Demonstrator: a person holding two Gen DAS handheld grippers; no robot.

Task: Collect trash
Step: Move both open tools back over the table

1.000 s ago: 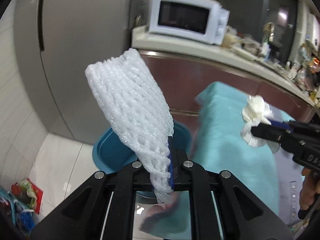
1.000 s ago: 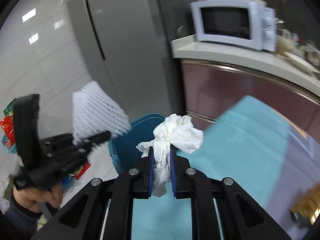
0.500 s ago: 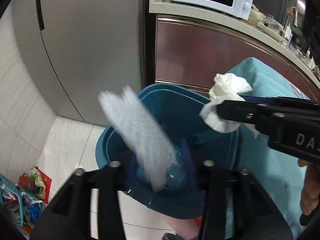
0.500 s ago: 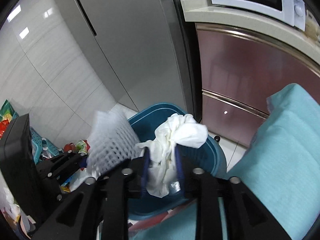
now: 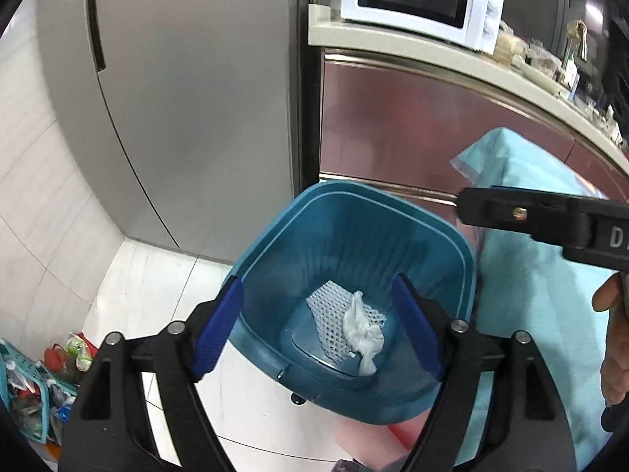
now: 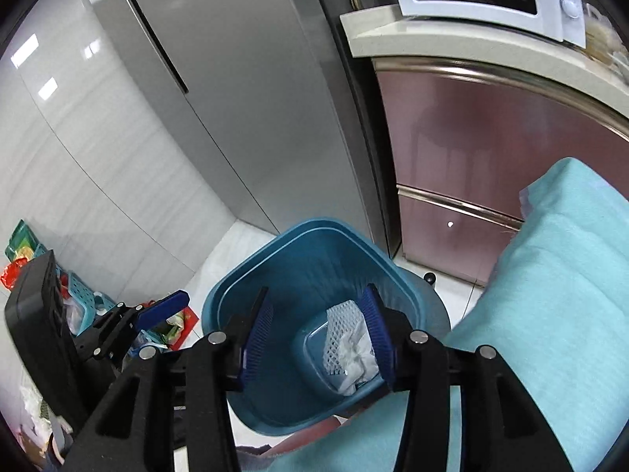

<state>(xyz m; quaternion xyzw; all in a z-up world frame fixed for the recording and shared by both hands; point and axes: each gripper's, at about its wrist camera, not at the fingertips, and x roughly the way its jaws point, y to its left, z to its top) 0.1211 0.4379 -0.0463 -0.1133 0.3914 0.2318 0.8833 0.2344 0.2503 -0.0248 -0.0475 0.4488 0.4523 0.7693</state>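
Note:
A blue trash bin stands on the floor below both grippers. At its bottom lie a white foam net and a crumpled white tissue, the tissue on top of the net. My left gripper hangs above the bin, its jaws opening wide with nothing between them. My right gripper is also over the bin, jaws opening and empty. The right gripper's body crosses the left wrist view at the right.
A grey fridge stands behind the bin, beside a maroon cabinet with a white microwave on its counter. A teal cloth-covered surface lies to the right. Baskets and packets clutter the floor at the left.
Both grippers came down over the bin and opened. The foam net left the left gripper and the tissue left the right; both now lie in the bin.

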